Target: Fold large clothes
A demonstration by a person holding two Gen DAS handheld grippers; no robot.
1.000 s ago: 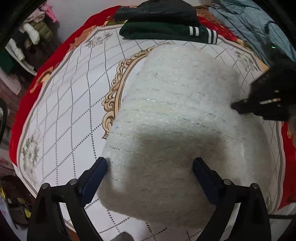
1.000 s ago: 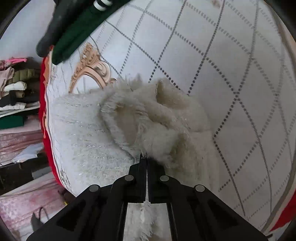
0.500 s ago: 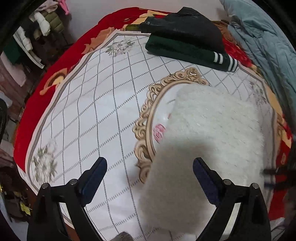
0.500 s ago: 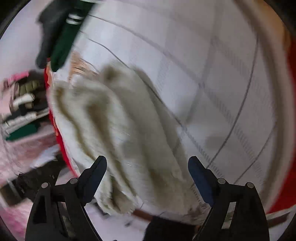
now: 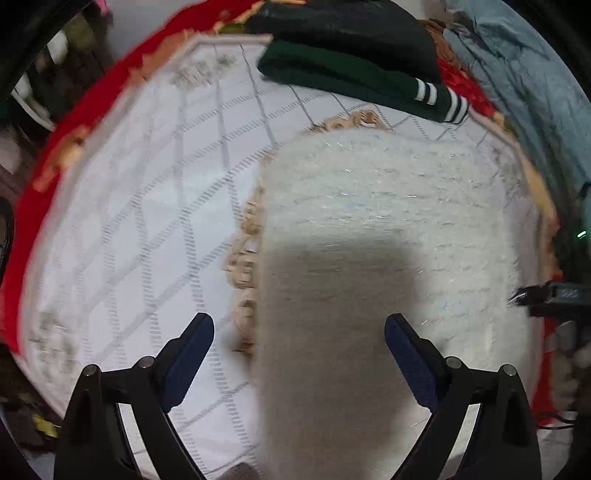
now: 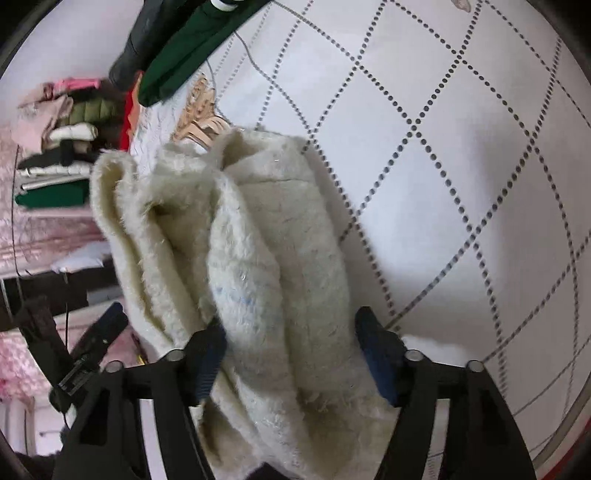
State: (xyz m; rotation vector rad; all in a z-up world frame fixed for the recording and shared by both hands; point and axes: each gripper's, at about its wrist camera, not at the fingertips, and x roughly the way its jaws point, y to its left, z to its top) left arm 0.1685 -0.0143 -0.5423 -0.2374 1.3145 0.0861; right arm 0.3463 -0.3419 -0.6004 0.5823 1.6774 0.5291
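Observation:
A fluffy cream sweater point(image 5: 388, 236) lies folded into a thick block on the white quilted bedspread point(image 5: 140, 229). My left gripper point(image 5: 299, 339) is open above its near left edge, touching nothing. My right gripper point(image 6: 291, 354) is open with its jaws either side of the sweater's bunched end point(image 6: 258, 258), not closed on it. The right gripper also shows at the right edge of the left wrist view point(image 5: 546, 295). The left gripper also shows at the lower left of the right wrist view point(image 6: 92, 343).
A folded dark green garment with white stripes point(image 5: 354, 85) and a black one point(image 5: 351, 33) on top lie at the far edge of the bed. A blue-grey quilted coat point(image 5: 528, 74) lies at the far right. Stacked clothes point(image 6: 62, 147) sit on shelves beyond the bed.
My right gripper let go of the sweater and opened; it now straddles the bunched end. My left gripper stayed open and swung over the sweater's left edge.

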